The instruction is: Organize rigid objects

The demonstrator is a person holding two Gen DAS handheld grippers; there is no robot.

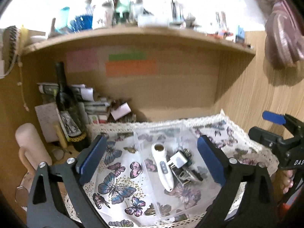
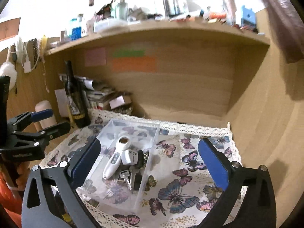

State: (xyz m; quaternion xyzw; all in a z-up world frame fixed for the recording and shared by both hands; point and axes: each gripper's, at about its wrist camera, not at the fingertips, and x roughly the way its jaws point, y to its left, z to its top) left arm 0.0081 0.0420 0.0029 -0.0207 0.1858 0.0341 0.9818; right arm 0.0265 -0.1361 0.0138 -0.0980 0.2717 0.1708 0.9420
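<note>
A clear plastic box (image 1: 176, 199) (image 2: 150, 131) stands on a butterfly-print cloth (image 1: 117, 172) (image 2: 180, 191). In it lie a white handheld device (image 1: 162, 166) (image 2: 115, 157), a white plug adapter (image 1: 177, 160) (image 2: 130, 156), keys (image 2: 126, 176) and dark small items (image 1: 187, 173). My left gripper (image 1: 152, 161) is open and empty above the box's left side. My right gripper (image 2: 150, 165) is open and empty, spanning the box's right wall. Each gripper also shows at the edge of the other's view, the right gripper (image 1: 275, 131) and the left gripper (image 2: 47, 119).
A dark wine bottle (image 1: 69, 110) (image 2: 75, 96) stands at the back left beside stacked papers and boxes (image 1: 98, 106). A pale pink cylinder (image 1: 31, 146) stands at far left. A cluttered shelf (image 1: 133, 34) overhangs the desk. Wooden walls close the back and right.
</note>
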